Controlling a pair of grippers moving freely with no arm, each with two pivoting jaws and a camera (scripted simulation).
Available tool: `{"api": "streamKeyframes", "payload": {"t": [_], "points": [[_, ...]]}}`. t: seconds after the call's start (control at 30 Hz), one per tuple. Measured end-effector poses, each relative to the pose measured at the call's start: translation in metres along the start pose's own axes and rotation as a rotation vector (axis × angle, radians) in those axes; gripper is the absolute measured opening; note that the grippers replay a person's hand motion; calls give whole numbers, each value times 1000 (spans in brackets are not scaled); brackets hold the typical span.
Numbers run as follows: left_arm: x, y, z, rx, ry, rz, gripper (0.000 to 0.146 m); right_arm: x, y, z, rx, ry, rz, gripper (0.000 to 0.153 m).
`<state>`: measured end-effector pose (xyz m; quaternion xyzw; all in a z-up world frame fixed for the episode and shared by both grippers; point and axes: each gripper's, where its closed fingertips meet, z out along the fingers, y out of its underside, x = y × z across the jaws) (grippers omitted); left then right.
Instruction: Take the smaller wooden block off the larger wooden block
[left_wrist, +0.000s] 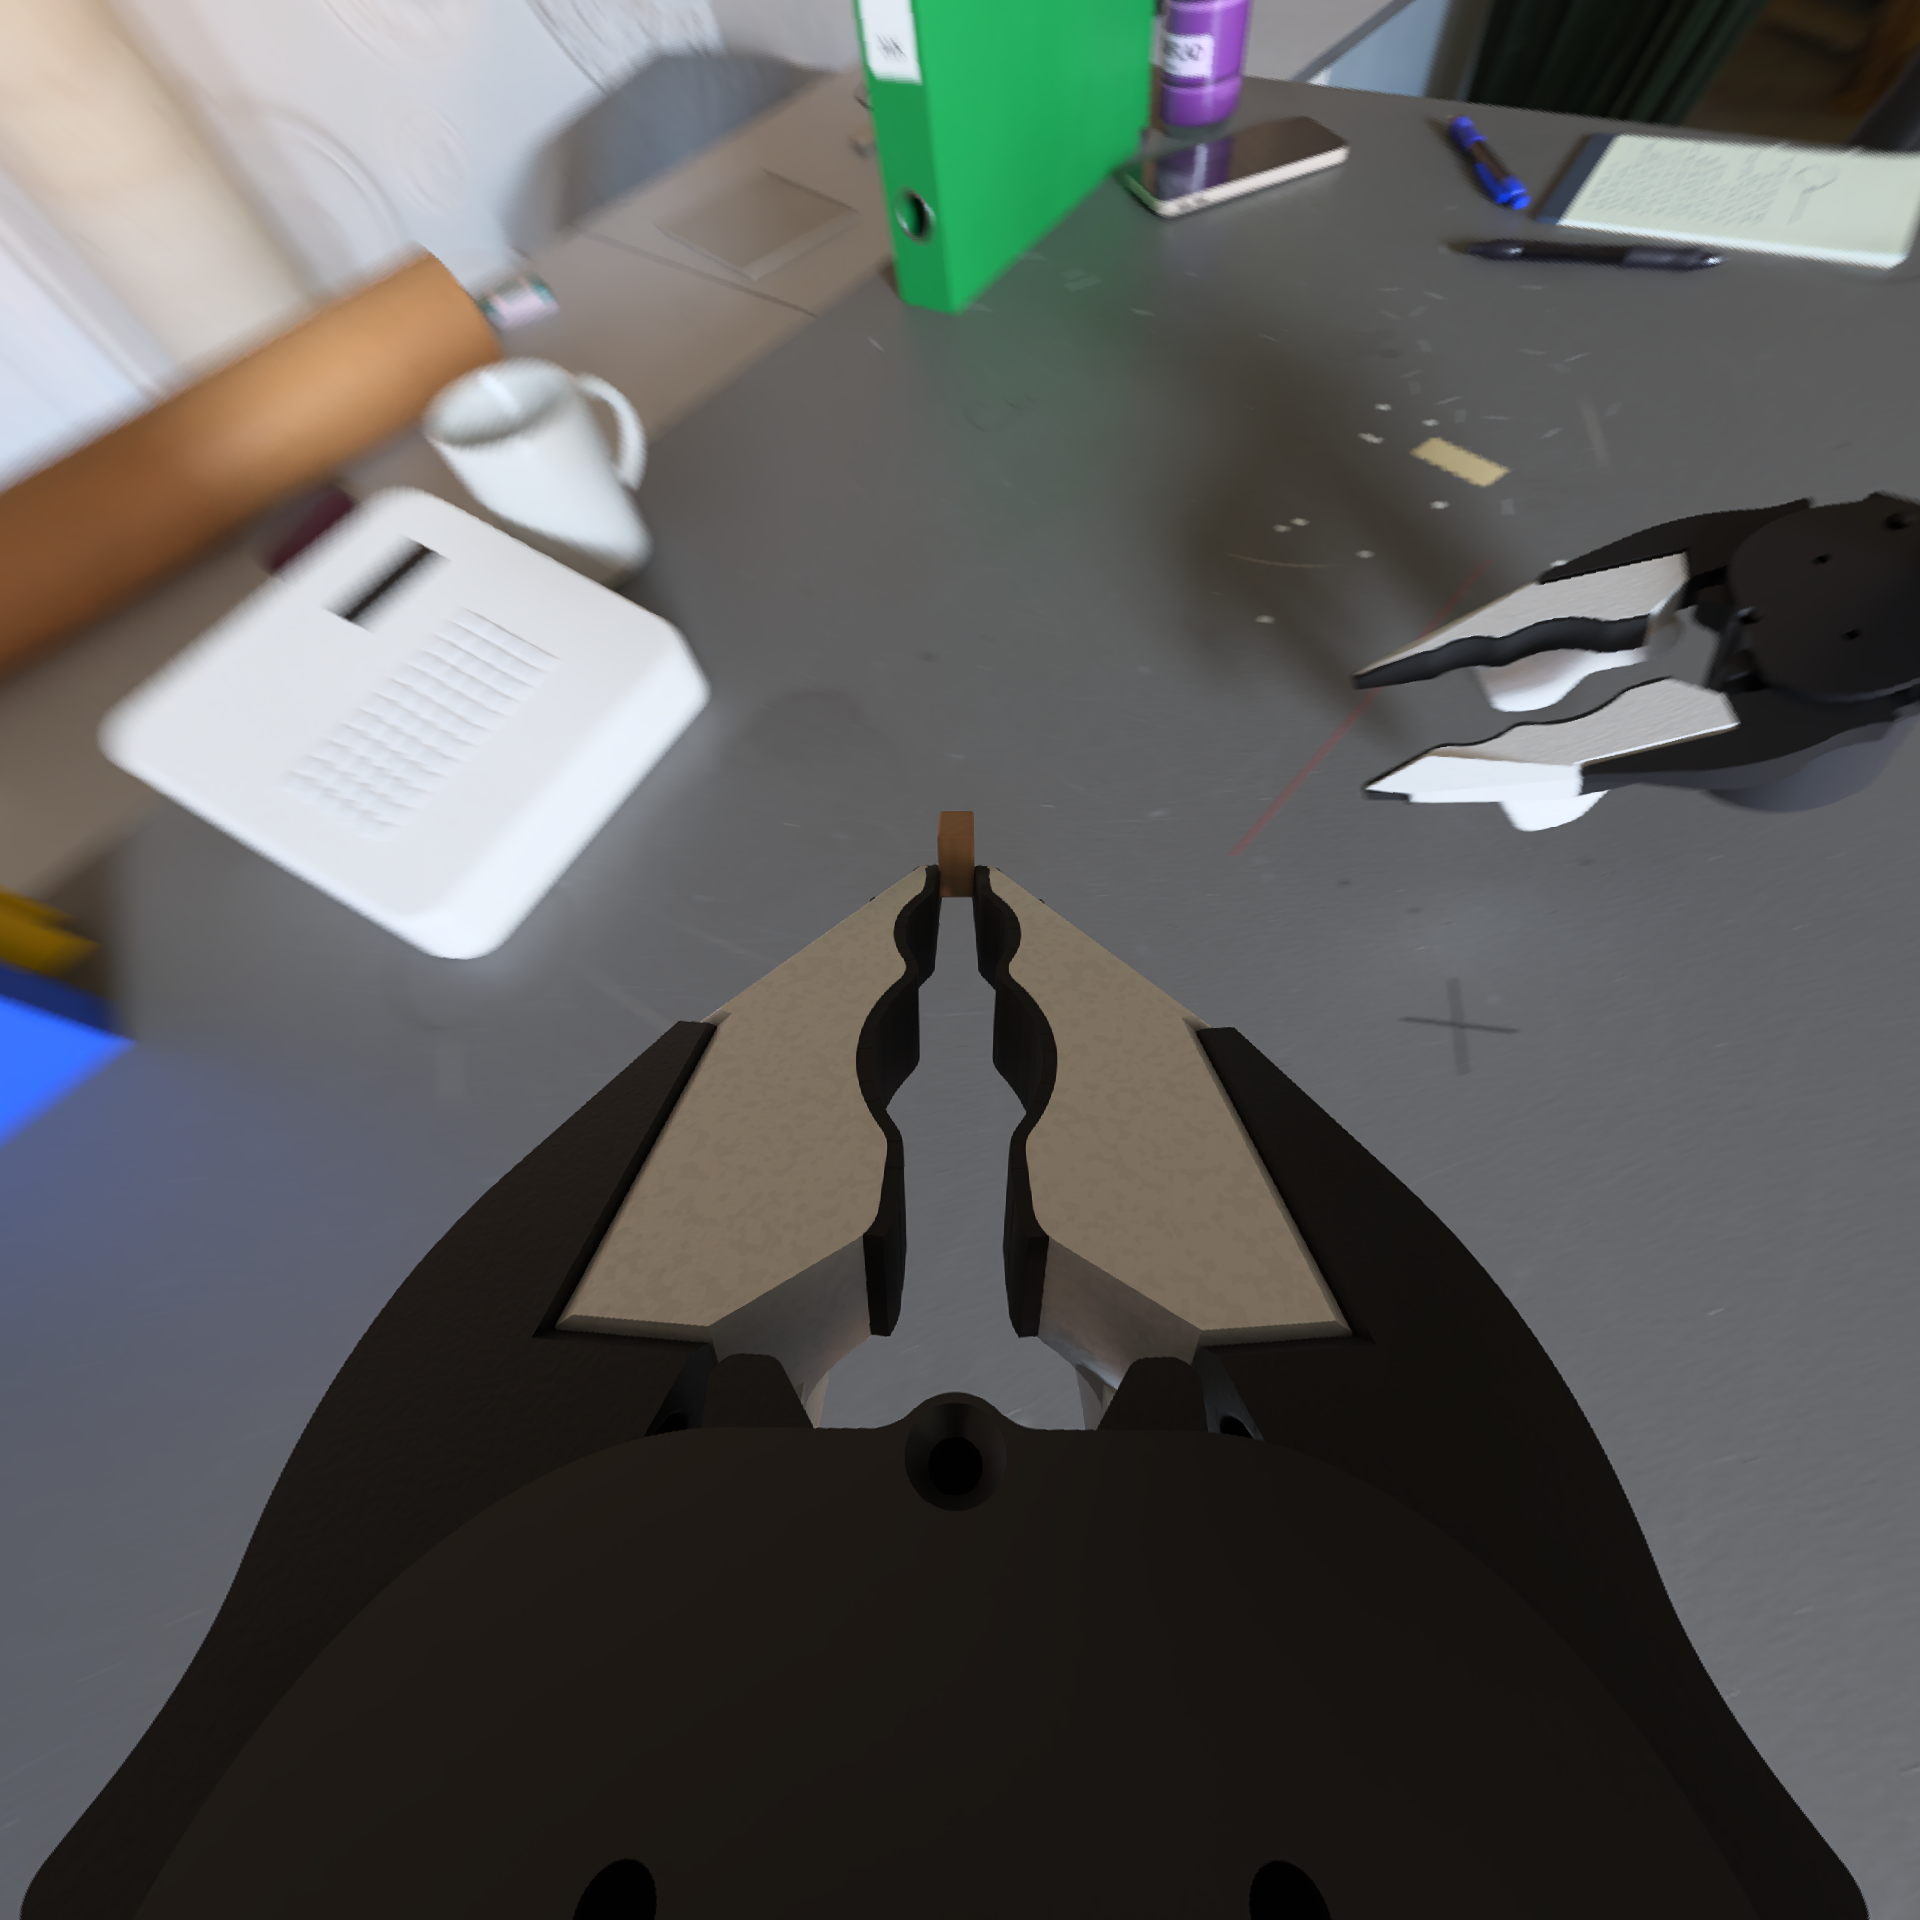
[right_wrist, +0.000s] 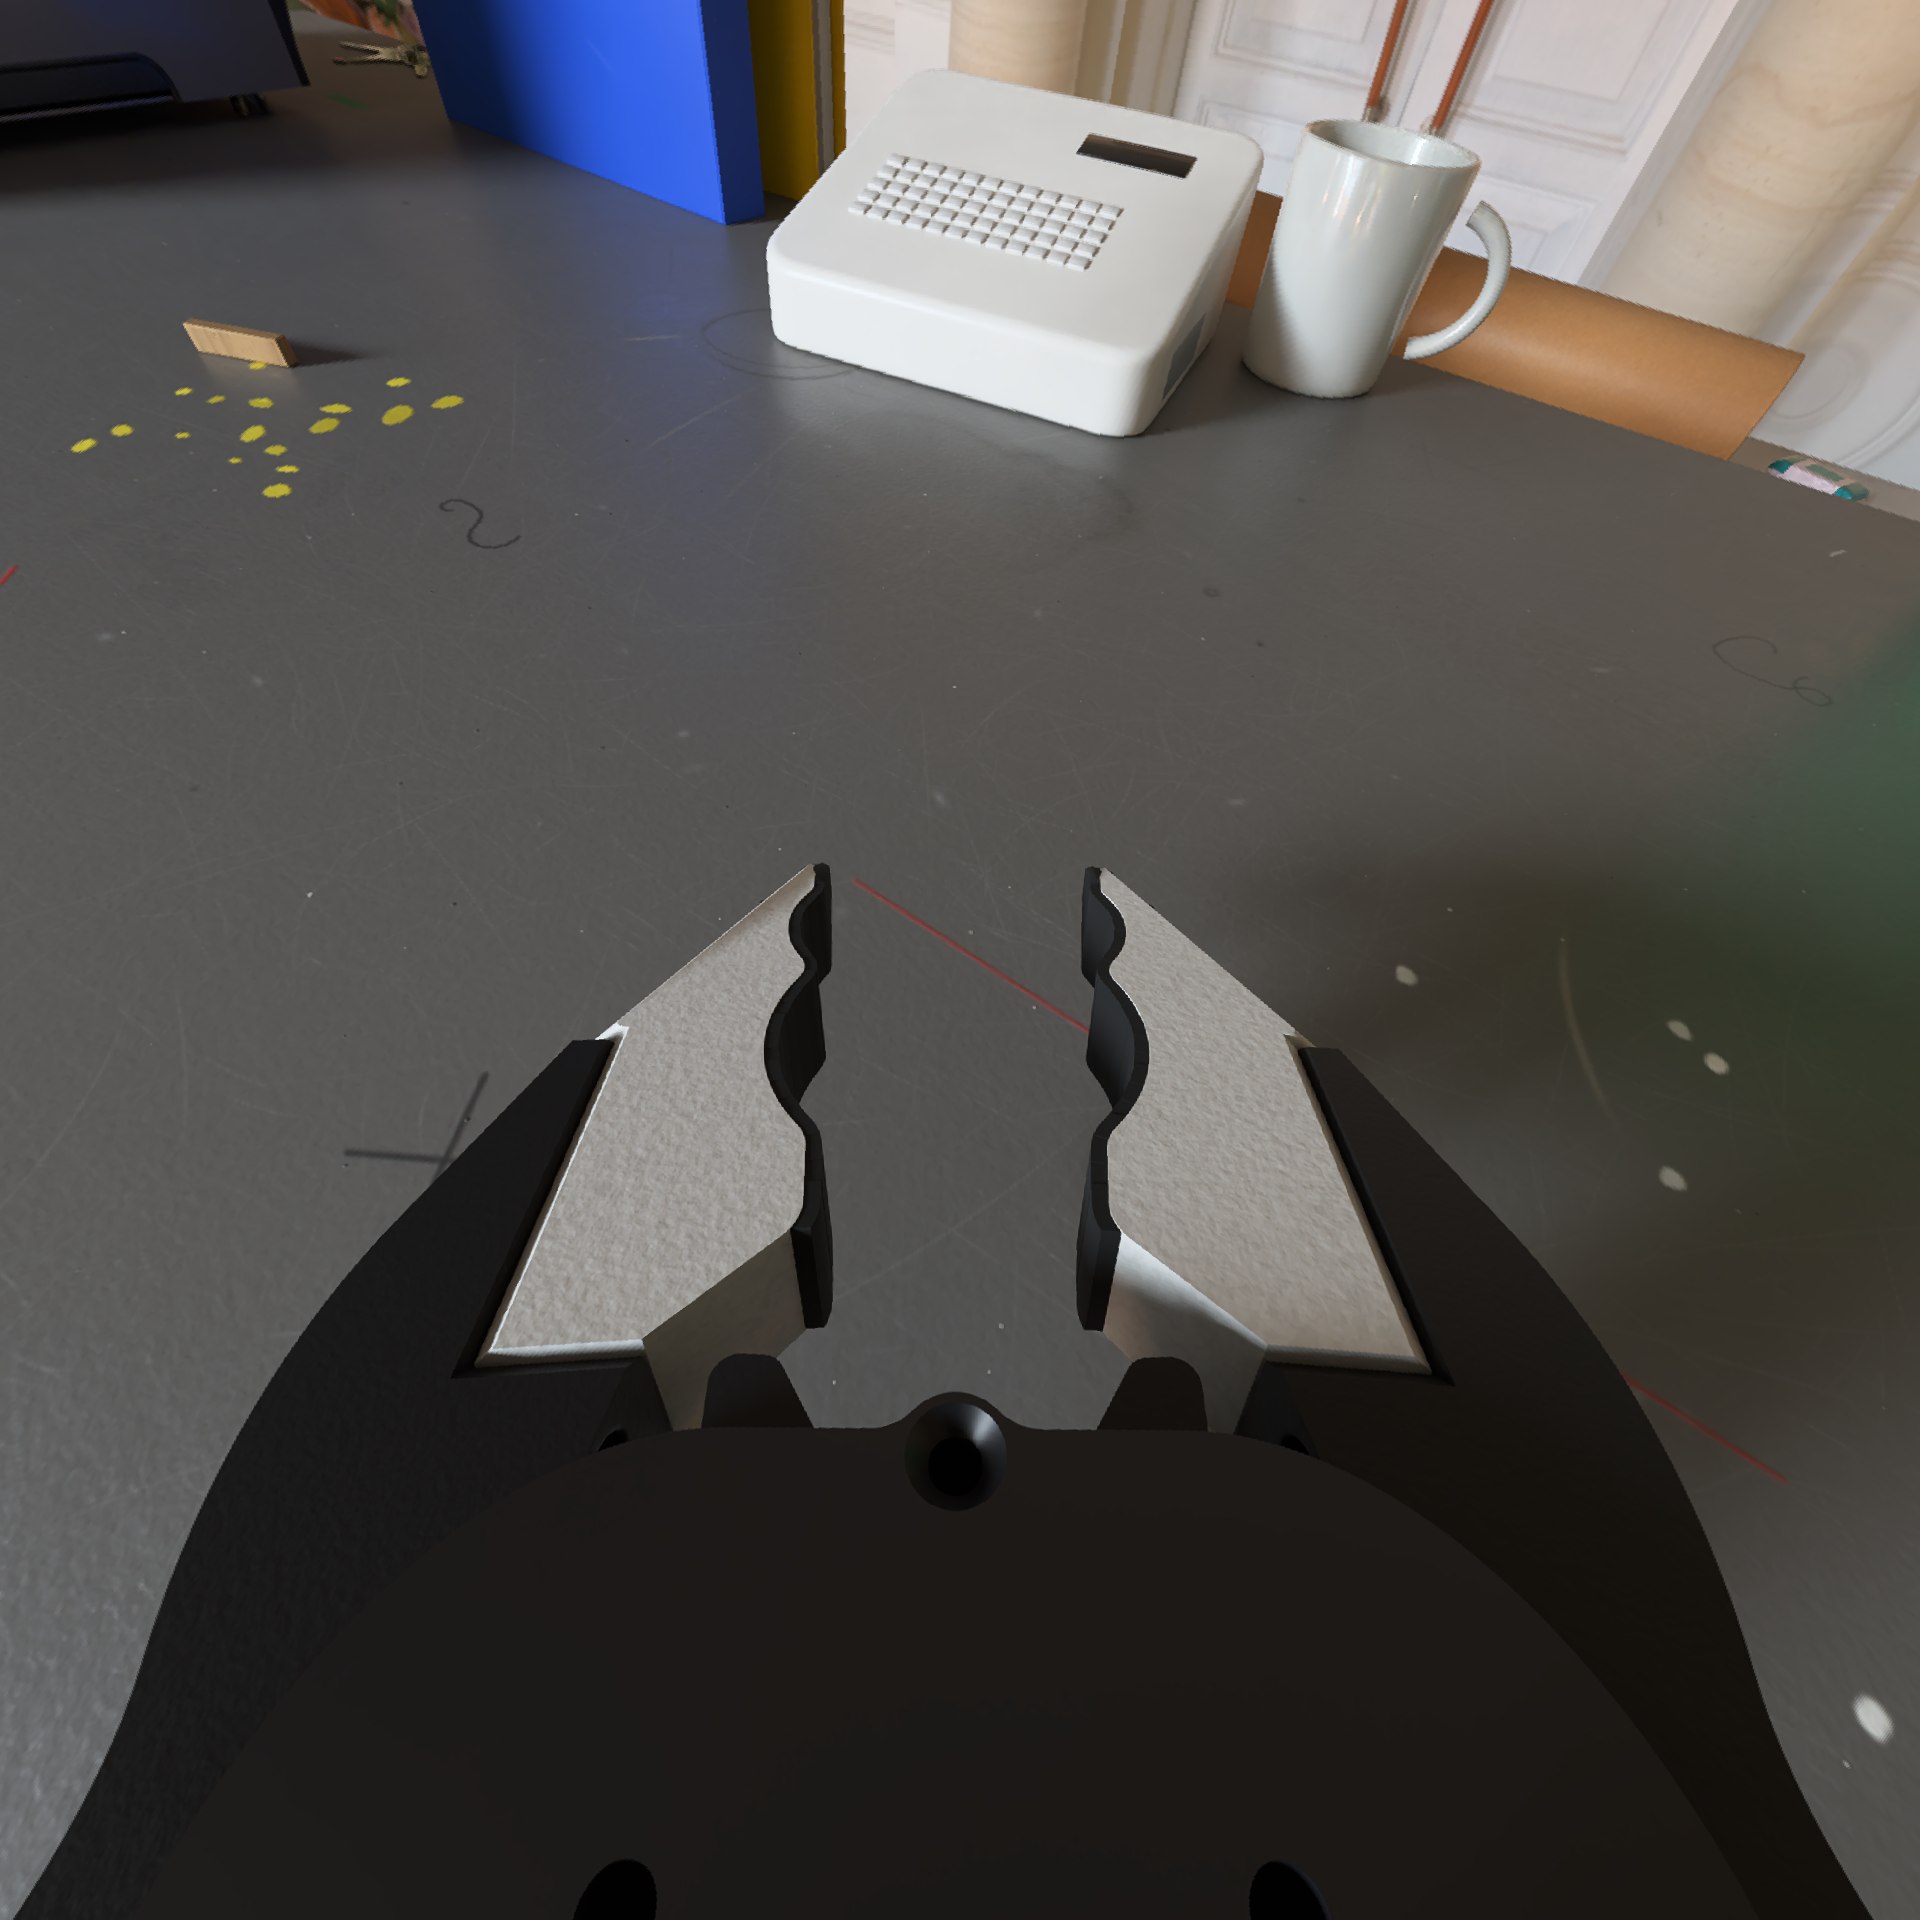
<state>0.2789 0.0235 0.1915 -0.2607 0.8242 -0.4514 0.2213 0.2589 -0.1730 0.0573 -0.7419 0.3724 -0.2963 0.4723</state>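
Note:
My left gripper (left_wrist: 957, 881) is shut on the smaller wooden block (left_wrist: 956, 840), a small tan piece pinched at the fingertips and held above the grey table (left_wrist: 1039, 623). A longer flat wooden block (right_wrist: 239, 343) lies alone on the table at the far left of the right wrist view, beside yellow paint dots. It does not show in the left wrist view. My right gripper (right_wrist: 956, 878) is open and empty above the table. It also shows at the right of the left wrist view (left_wrist: 1366, 736).
A white keypad device (right_wrist: 997, 249), a white mug (right_wrist: 1351, 260) and a cardboard tube (right_wrist: 1600, 353) stand along the far edge. A blue binder (right_wrist: 623, 94) stands behind them. A green binder (left_wrist: 987, 145), phone (left_wrist: 1236, 161), pens and notepad (left_wrist: 1745, 197) lie farther off.

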Motion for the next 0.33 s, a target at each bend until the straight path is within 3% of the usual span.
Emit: {"api": "streamKeyframes", "payload": {"t": [0.23, 0.33], "points": [[50, 54, 101, -158, 205, -299, 6, 1, 3, -2, -8, -1, 4, 48], [66, 66, 127, -209, 249, -345, 6, 0, 4, -2, -11, -2, 3, 48]]}}
